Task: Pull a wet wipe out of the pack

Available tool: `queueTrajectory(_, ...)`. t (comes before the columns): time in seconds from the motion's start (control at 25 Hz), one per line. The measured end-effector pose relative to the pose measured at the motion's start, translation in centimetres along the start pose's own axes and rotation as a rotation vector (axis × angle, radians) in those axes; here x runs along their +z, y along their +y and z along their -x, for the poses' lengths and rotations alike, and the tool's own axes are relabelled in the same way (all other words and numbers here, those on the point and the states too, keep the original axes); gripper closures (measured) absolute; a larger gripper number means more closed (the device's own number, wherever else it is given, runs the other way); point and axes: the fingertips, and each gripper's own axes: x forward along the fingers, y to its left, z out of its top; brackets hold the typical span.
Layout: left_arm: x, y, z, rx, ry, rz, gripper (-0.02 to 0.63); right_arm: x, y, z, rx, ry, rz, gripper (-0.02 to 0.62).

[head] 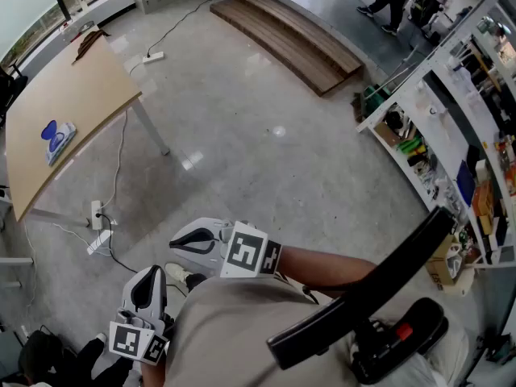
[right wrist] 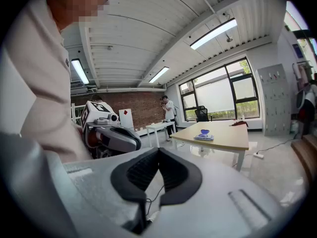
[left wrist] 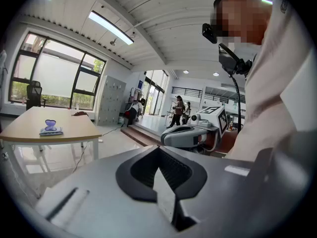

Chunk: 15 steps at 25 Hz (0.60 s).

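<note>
The wet wipe pack [head: 58, 139], white with a blue lid, lies flat on the wooden table [head: 72, 95] at the far left. It also shows in the left gripper view [left wrist: 51, 129] and in the right gripper view [right wrist: 204, 135]. Both grippers hang close to the person's body, far from the table. My left gripper [head: 151, 272] points up, its jaws together with nothing between them [left wrist: 159, 148]. My right gripper [head: 174, 243] points left, also shut and empty [right wrist: 159, 150]. Each gripper shows in the other's view, the right one [left wrist: 190, 133] and the left one [right wrist: 111, 135].
A power strip [head: 97, 216] and cables lie on the glossy floor by the table leg. A low wooden platform [head: 286, 39] runs at the back. White shelves [head: 451, 135] full of goods line the right. A black chair arm [head: 363, 305] is by the person.
</note>
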Motion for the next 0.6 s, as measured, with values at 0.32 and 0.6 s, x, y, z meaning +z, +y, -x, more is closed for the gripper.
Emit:
queueTrajectory(0.32,0.0,0.4,-0.8,-0.005,0.0,-0.012,0.606,-0.2,-0.9,0.0,0.0,0.002,-0.004,0.594)
queueTrajectory(0.6,0.3,1.2,-1.6,0.01,0.007,0.0,0.604,-0.5,-1.9,-0.1,0.007,0.008,-0.015,0.594)
